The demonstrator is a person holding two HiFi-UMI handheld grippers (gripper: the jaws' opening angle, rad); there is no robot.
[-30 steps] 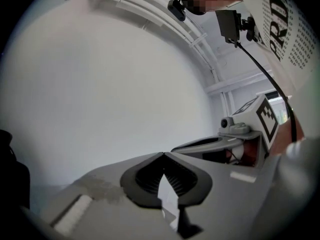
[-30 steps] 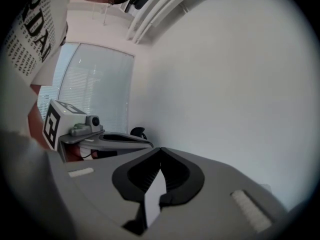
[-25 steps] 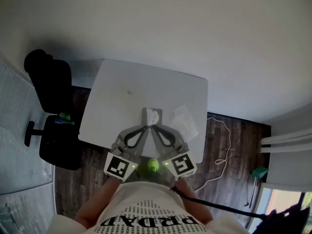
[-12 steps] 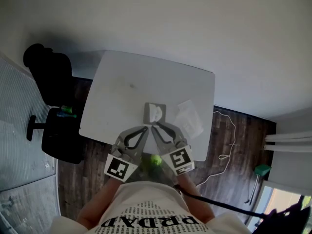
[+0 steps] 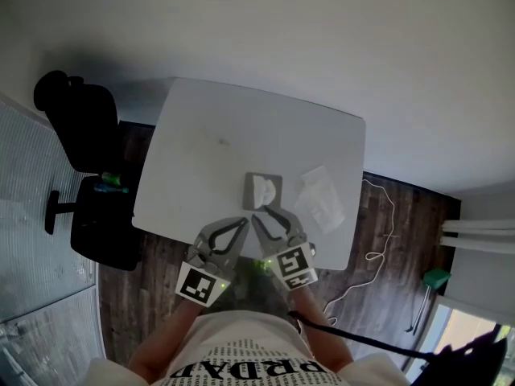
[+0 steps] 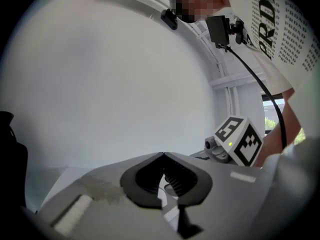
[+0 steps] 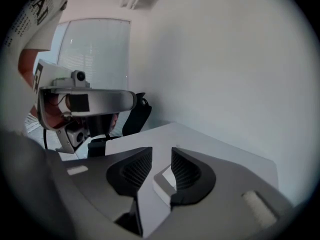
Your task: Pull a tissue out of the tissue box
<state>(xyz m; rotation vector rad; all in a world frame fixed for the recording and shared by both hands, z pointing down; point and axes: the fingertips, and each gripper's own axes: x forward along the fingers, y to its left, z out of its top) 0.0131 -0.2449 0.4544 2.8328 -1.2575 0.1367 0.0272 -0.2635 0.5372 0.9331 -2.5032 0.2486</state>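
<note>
Now the right gripper (image 7: 161,159) has just been opening, jaws apart and empty (box (image 7: 162,184) just beyond); left gripper (image 6: 163,155) pressed together, empty.

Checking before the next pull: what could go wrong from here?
The right hand-held gripper, whose jaws have just been opening with nothing between them, could lift the unheld tissue box along with the tissue. The box sits near the table edge and might slide off.

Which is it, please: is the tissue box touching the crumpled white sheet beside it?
Apart: the head view shows bare table between the tissue box and the sheet.
</note>
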